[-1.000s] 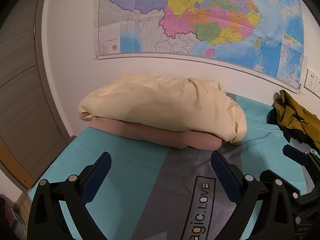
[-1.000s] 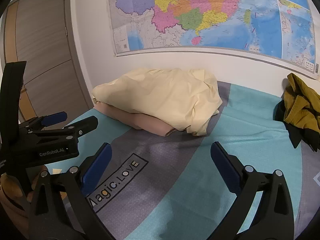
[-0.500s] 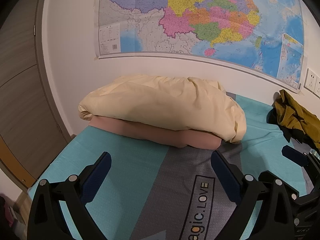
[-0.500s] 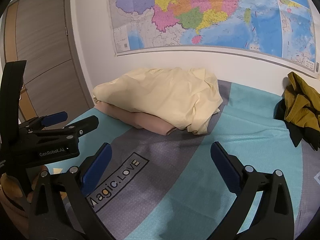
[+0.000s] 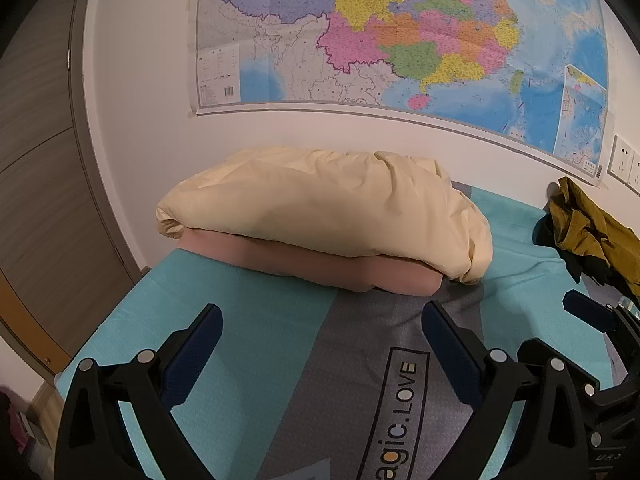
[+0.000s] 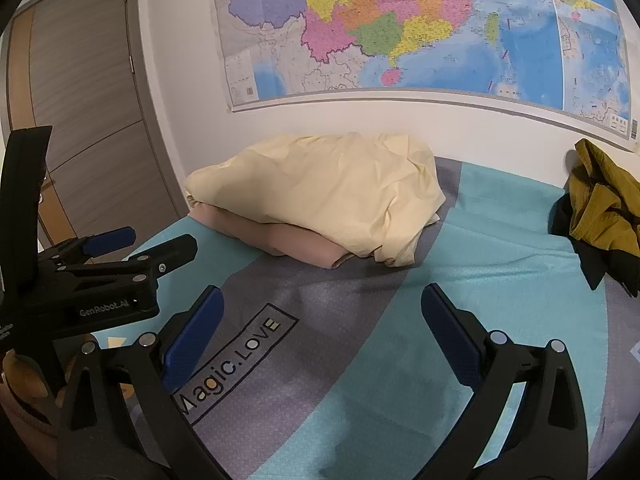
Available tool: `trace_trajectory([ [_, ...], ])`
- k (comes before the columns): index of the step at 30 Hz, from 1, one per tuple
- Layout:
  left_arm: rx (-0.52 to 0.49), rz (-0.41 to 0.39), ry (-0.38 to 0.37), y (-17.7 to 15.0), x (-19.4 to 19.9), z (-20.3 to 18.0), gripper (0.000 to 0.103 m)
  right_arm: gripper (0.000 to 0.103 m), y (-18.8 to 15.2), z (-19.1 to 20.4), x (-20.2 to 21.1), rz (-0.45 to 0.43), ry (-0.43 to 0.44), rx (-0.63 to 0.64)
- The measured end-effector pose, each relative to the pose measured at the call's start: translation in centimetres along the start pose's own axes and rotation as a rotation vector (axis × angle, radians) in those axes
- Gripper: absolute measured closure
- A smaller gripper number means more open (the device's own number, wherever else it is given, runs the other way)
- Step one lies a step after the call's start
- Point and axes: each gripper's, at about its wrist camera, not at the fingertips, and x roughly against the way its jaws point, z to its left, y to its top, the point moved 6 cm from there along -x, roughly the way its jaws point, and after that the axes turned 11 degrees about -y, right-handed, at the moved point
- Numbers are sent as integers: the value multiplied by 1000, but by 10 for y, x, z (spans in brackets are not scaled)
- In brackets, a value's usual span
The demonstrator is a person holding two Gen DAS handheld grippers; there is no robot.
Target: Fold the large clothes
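Olive jacket (image 6: pixel 600 204) crumpled at the right edge of the frame, on the teal-and-grey bedspread (image 6: pixel 480 280), well apart from the cream and pink bedding (image 6: pixel 320 196) at centre. Left gripper (image 5: pixel 320 344) and right gripper (image 6: pixel 320 328) spread wide, holding nothing, low in the frame. Likely risk: pinching one loose layer, dragging the jacket into a worse tangle.

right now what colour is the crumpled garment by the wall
Mustard-olive jacket with black lining, clearest in the right wrist view.
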Motion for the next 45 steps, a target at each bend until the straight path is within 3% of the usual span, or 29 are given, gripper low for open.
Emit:
trace_trajectory([
  [38, -1, 6, 4, -6, 1, -2, 7, 6, -1, 0, 5, -13, 4, -11],
  [45, -27, -7, -41, -6, -4, -19, 7, 6, -4, -14, 13, -20, -28, -30],
])
